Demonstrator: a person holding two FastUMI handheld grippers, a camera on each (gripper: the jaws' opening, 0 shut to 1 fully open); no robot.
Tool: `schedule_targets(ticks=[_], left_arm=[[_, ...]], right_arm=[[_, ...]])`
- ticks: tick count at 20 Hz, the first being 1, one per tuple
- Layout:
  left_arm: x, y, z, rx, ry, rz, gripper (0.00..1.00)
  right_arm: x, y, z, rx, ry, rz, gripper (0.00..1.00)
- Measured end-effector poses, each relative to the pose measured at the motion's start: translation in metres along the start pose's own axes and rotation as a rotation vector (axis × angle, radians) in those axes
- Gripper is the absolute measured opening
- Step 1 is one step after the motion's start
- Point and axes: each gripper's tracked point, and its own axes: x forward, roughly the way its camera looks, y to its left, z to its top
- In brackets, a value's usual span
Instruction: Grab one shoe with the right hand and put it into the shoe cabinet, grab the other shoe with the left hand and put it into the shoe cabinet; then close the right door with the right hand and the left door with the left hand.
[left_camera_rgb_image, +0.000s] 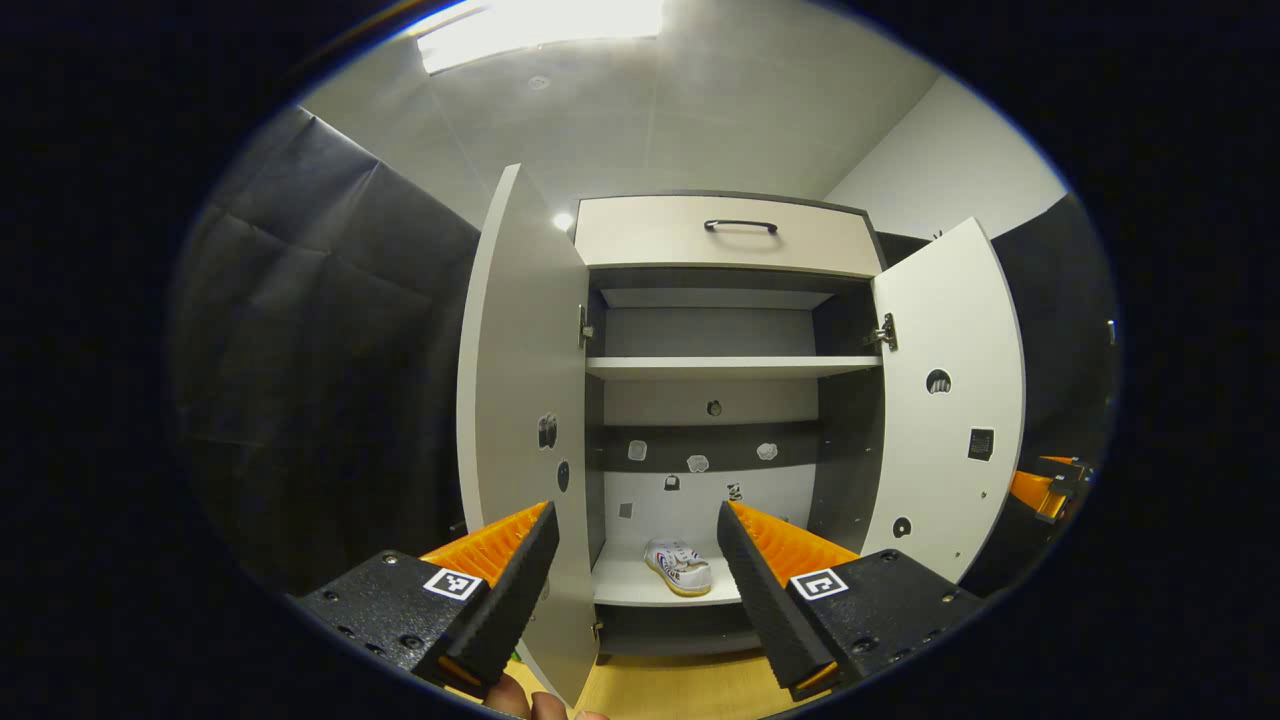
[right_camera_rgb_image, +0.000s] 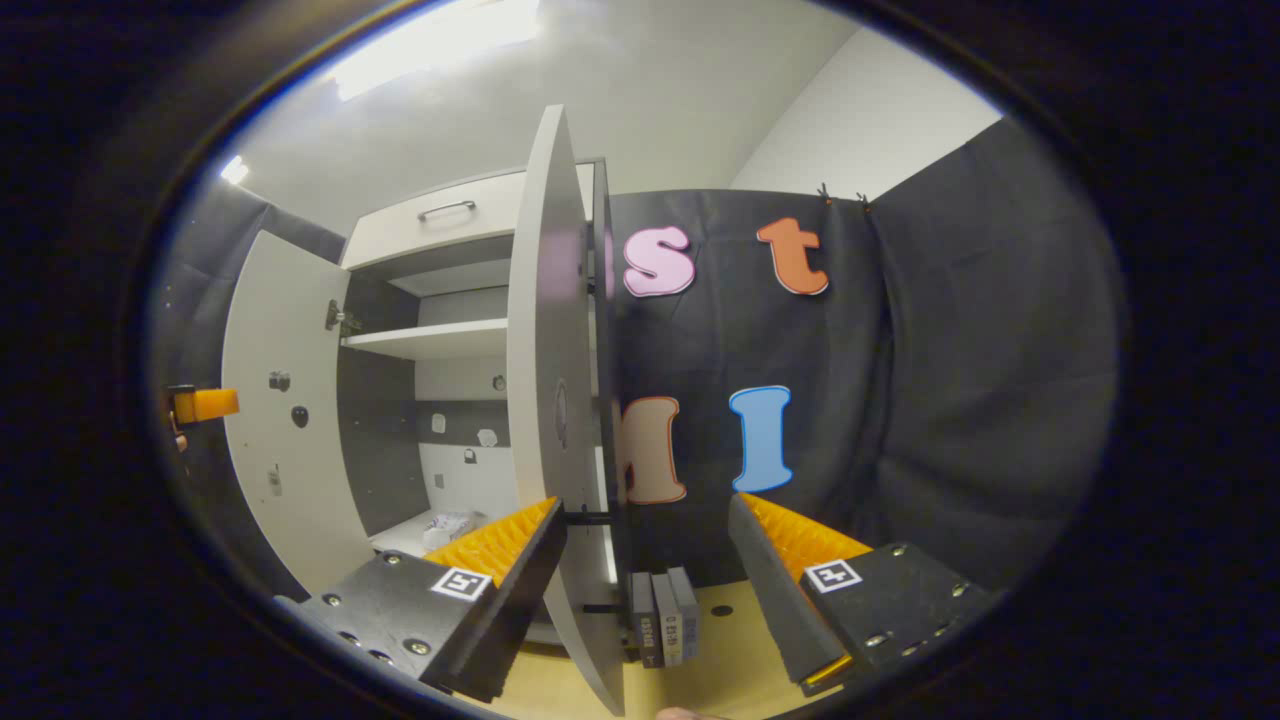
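Both grippers, left gripper (left_camera_rgb_image: 634, 530) and right gripper (right_camera_rgb_image: 648, 525), gape empty; one sneaker (left_camera_rgb_image: 679, 566), perhaps both, sits shelved, while the right door (right_camera_rgb_image: 556, 400) and left door (left_camera_rgb_image: 520, 420) remain open.

I see the cabinet's bottom shelf (left_camera_rgb_image: 625, 585) at lower centre of the left gripper view, carrying one shoe (left_camera_rgb_image: 679, 566). The middle shelf (left_camera_rgb_image: 730, 367) sits above it at frame centre.

shoe (right_camera_rgb_image: 448, 526) | mostly hidden by gripper | door stickers (left_camera_rgb_image: 547, 431) unreadable
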Motion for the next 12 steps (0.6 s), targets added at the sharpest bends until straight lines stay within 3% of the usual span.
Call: schedule_targets(ticks=[4, 12], left_arm=[[0.002, -0.001, -0.003, -0.016, 0.005, -0.008, 0.96], [0.006, 0.008, -0.015, -0.008, 0.023, 0.011, 0.96]], right_arm=[[0.002, 0.022, -0.003, 0.026, 0.025, 0.066, 0.98], [0.019, 0.104, -0.013, 0.024, 0.043, 0.220, 0.98]])
